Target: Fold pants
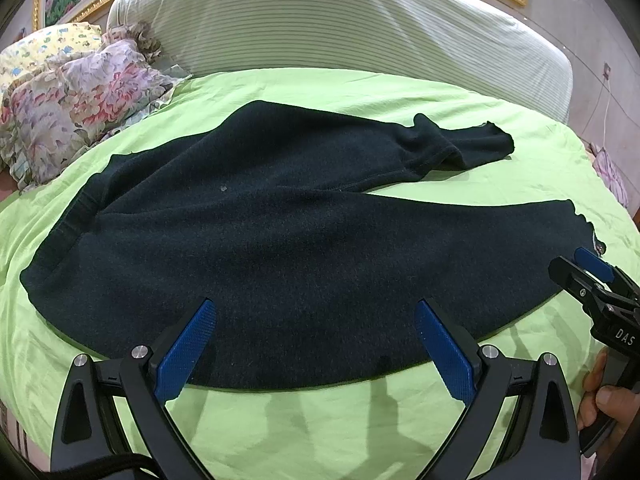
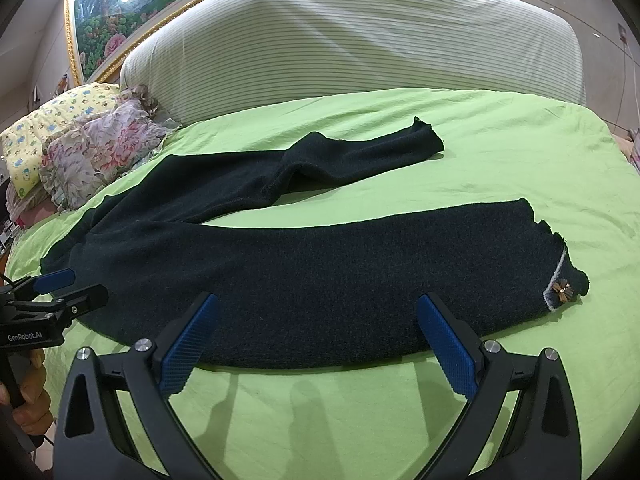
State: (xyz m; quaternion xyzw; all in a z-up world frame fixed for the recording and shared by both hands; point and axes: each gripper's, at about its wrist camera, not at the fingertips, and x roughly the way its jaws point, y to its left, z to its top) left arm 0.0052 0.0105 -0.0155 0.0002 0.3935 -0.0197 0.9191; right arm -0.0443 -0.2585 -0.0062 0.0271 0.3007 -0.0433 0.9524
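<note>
One pair of pants: dark knit pants (image 1: 280,248) lie flat on the green sheet (image 1: 340,420), the only garment spread there.
Two legs: the near leg (image 2: 360,264) lies straight and smooth; the far leg (image 2: 320,164) bends partway and has a raised fold at the bend.
Long axis: left to right across the bed, waistband (image 1: 60,236) at the left, both leg ends at the right.
Leg ends: they splay apart at the right, with a wedge of green sheet between them; the far one stops short of the near one.
One trim: a small brown flower-like ornament (image 2: 562,292) sits on a pale strip at the near leg's end.
Two grippers: the left gripper (image 1: 316,344) hangs over the near edge of the pants with its blue pads (image 1: 186,352) spread wide, holding nothing.
Right gripper: the right gripper (image 2: 318,340) hangs over the near edge of the near leg, pads equally wide apart, with nothing between them.
Side view: each gripper shows at the edge of the other's camera, the left one near the waistband and the right one near the near leg's end.
Two pillows: a floral pillow (image 1: 68,104) and a yellow printed pillow (image 2: 44,136) lie at the far left, off the pants.
One headboard: a striped padded headboard (image 2: 360,48) stands along the far side.
One picture: a gold-framed flower picture (image 2: 132,12) hangs above it.
</note>
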